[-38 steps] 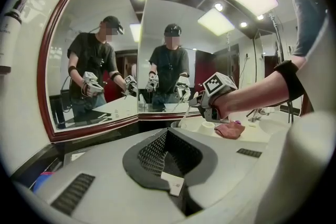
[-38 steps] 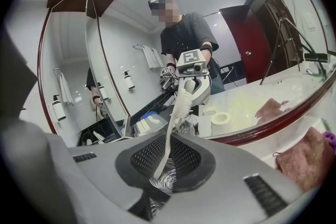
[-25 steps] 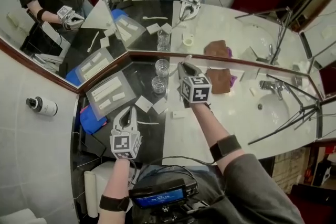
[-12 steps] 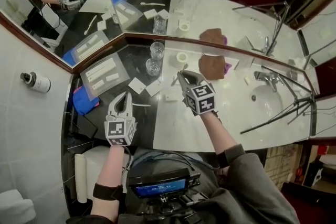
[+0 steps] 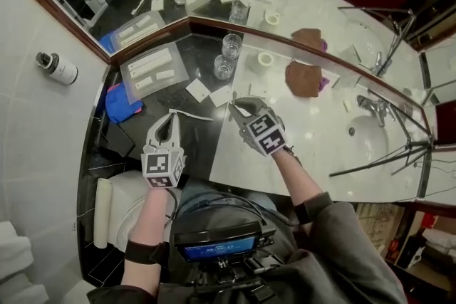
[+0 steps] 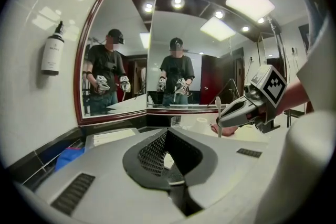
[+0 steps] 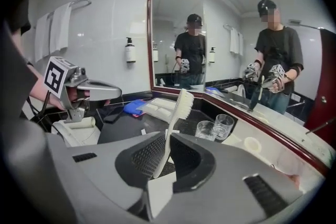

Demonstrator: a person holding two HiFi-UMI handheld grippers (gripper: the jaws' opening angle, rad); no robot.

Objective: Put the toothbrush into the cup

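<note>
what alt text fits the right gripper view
The right gripper is shut on a white toothbrush, which stands nearly upright between its jaws, bristles on top. Beyond it, two glass cups stand on the dark counter by the mirror, and the left gripper shows at the left.

The toothbrush is white. The surface is part black, part white. On it are a blue cloth and a brown cloth.
</note>
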